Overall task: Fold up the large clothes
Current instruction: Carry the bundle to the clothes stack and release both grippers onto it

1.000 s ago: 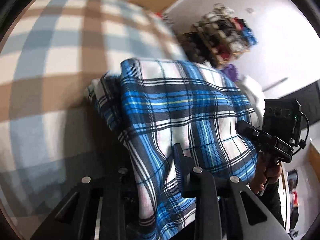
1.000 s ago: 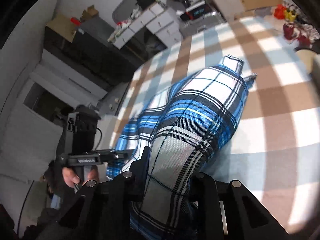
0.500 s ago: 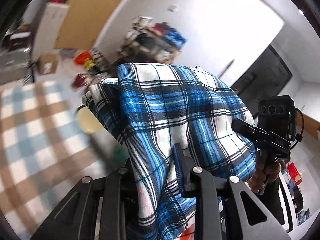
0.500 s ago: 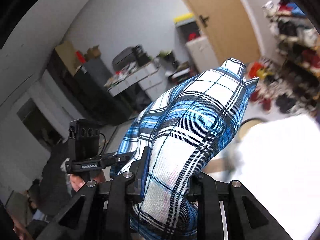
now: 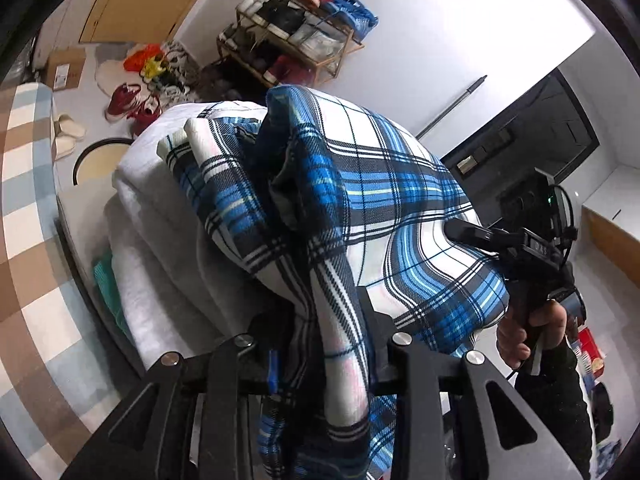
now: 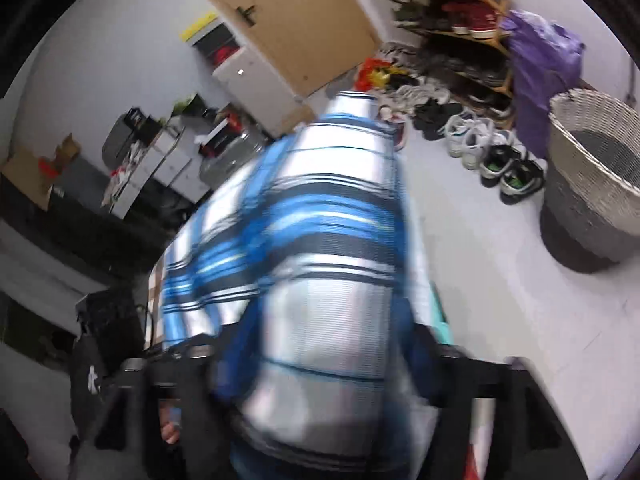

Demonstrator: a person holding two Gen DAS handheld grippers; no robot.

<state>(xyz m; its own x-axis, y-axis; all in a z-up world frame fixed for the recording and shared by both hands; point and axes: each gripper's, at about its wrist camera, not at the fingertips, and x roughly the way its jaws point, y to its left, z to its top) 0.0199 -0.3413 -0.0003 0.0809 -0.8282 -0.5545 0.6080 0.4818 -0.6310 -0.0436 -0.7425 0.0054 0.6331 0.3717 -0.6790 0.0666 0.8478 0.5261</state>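
Note:
A folded blue-and-white plaid garment (image 5: 380, 184) rests over a stack of folded white clothes (image 5: 160, 216). My left gripper (image 5: 320, 320) still pinches the garment's near edge between its fingers, though its jaws are opening. In the left wrist view my right gripper (image 5: 472, 236) sits at the garment's right side, held by a hand (image 5: 520, 336). In the right wrist view the garment (image 6: 320, 240) is blurred. It lies between the jaws of the right gripper (image 6: 316, 344), which are opening and stand wide apart, clear of the cloth.
A teal garment (image 5: 108, 280) lies low in the stack. A checked cover (image 5: 24, 200) is at the left. Behind are a shoe rack (image 5: 292, 32), loose shoes (image 6: 492, 152) on the floor, a woven basket (image 6: 592, 184), a purple bag (image 6: 540, 60) and a wooden door (image 6: 288, 12).
Both grippers have carried the plaid garment off the checked cover to above the stack of folded white clothes. The right jaws have spread wide; the garment now sags onto the stack.

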